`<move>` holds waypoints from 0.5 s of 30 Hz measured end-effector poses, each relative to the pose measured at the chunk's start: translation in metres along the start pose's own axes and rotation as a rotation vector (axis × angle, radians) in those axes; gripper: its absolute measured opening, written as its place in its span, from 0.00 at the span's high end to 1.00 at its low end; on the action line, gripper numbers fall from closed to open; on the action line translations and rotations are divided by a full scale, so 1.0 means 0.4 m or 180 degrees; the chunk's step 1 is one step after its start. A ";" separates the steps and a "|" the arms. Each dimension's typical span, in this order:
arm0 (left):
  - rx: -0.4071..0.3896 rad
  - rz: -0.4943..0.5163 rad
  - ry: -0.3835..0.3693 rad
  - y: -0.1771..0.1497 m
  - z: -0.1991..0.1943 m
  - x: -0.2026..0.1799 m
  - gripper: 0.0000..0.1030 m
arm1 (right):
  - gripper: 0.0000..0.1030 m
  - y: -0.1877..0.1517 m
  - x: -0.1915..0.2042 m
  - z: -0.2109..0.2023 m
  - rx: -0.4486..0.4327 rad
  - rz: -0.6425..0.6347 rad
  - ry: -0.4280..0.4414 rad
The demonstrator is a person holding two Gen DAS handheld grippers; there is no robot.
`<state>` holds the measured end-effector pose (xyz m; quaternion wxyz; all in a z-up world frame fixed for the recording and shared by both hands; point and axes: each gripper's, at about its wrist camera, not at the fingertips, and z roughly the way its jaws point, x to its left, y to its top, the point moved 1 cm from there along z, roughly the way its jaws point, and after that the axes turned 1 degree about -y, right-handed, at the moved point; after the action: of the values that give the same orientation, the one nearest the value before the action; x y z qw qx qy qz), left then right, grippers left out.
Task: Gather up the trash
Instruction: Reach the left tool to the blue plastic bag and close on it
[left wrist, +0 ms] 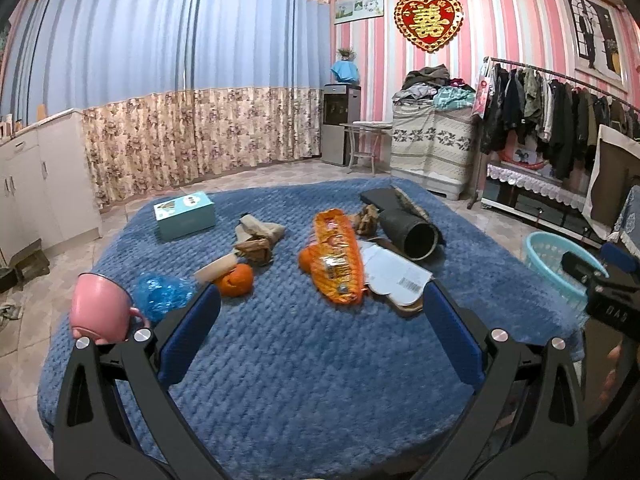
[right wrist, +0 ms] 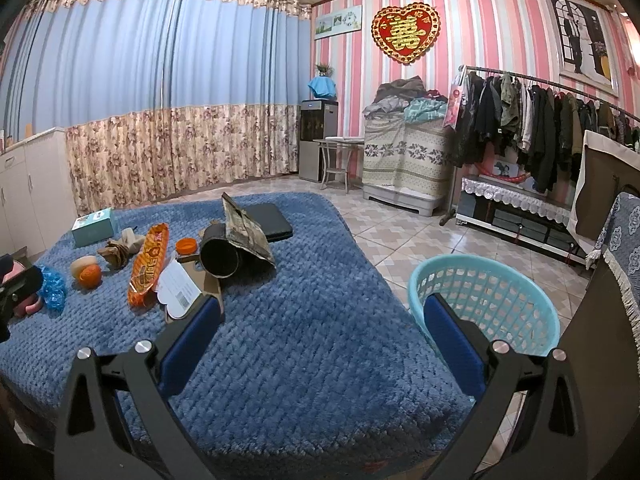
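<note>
I take the orange snack wrapper (left wrist: 336, 256) as my landmark; it lies about in the middle of the blue-covered table (left wrist: 280, 360). Far to its left, at the table edge, stands a pink cup (left wrist: 102, 310). I cannot see inside it. It is hard and could break, and I judge it is not trash. Beside the cup is a crumpled blue plastic (left wrist: 160, 296), very light and springy, easy to pinch anywhere. Nearer to the wrapper are an orange peel (left wrist: 236, 280), soft and a little slippery, a pale paper roll (left wrist: 216, 269), and brown crumpled paper (left wrist: 256, 249). Behind these, a teal box (left wrist: 185, 216) is closed, so its content is hidden.

The wrapper itself is thin, smooth film. I think it will slide and bend, so I would take it at one end, where it is flat. To its right lie a white paper with a barcode (left wrist: 394, 276) on cardboard, then a dark tube (left wrist: 410, 234) on its side; its open mouth looks empty.

Far right of the wrapper, off the table on the floor, is the light blue basket (right wrist: 484, 300). It has no trash in it yet, as far as I see.

My left gripper (left wrist: 320, 336) and right gripper (right wrist: 320, 334) both have the fingers spread wide apart, with nothing between them.
</note>
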<state>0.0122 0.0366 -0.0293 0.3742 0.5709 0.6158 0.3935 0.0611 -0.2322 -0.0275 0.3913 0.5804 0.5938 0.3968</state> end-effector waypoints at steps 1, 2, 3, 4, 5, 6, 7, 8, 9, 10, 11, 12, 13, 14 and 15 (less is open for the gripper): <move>0.0007 0.0001 0.0017 -0.003 0.003 0.007 0.05 | 0.04 -0.001 -0.003 0.002 0.0007 0.0006 -0.0009; 0.0030 -0.0006 0.0036 -0.005 0.010 0.017 0.05 | 0.04 -0.003 -0.006 0.005 0.0016 0.0010 -0.0021; 0.0059 -0.0018 0.0049 -0.007 0.017 0.027 0.05 | 0.04 -0.005 -0.009 0.009 0.0030 0.0006 -0.0034; 0.0091 -0.0038 0.0071 -0.013 0.023 0.041 0.05 | 0.04 -0.008 -0.012 0.012 0.0046 -0.0002 -0.0050; 0.0117 -0.0061 0.0107 -0.019 0.030 0.058 0.05 | 0.04 -0.013 -0.015 0.017 0.0057 -0.0007 -0.0069; 0.0144 -0.0078 0.0144 -0.024 0.036 0.072 0.05 | 0.04 -0.024 -0.018 0.028 0.0077 -0.0001 -0.0072; 0.0173 -0.0092 0.0175 -0.029 0.042 0.085 0.05 | 0.04 -0.027 -0.019 0.034 0.0104 0.0013 -0.0060; 0.0214 -0.0114 0.0200 -0.035 0.050 0.102 0.05 | 0.04 -0.031 -0.024 0.039 0.0128 0.0031 -0.0039; 0.0240 -0.0132 0.0209 -0.040 0.056 0.116 0.05 | 0.04 -0.031 -0.022 0.044 0.0142 0.0034 -0.0030; 0.0279 -0.0155 0.0238 -0.048 0.065 0.135 0.05 | 0.04 -0.027 -0.020 0.052 0.0155 0.0025 -0.0037; 0.0303 -0.0166 0.0260 -0.053 0.071 0.149 0.05 | 0.04 -0.031 -0.019 0.059 0.0174 0.0005 -0.0048; 0.0325 -0.0174 0.0288 -0.061 0.079 0.164 0.05 | 0.04 -0.029 -0.013 0.064 0.0194 -0.0015 -0.0051; 0.0363 -0.0187 0.0322 -0.068 0.088 0.182 0.05 | 0.04 -0.030 -0.009 0.070 0.0221 -0.0043 -0.0058; 0.0391 -0.0209 0.0336 -0.072 0.094 0.198 0.05 | 0.04 -0.032 -0.007 0.075 0.0253 -0.0083 -0.0084; 0.0408 -0.0231 0.0350 -0.072 0.099 0.212 0.05 | 0.04 -0.032 -0.002 0.081 0.0285 -0.0124 -0.0116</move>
<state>0.0307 0.1222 -0.0727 0.3165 0.5485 0.6796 0.3702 0.0862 -0.2327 -0.0517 0.3833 0.5929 0.6149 0.3515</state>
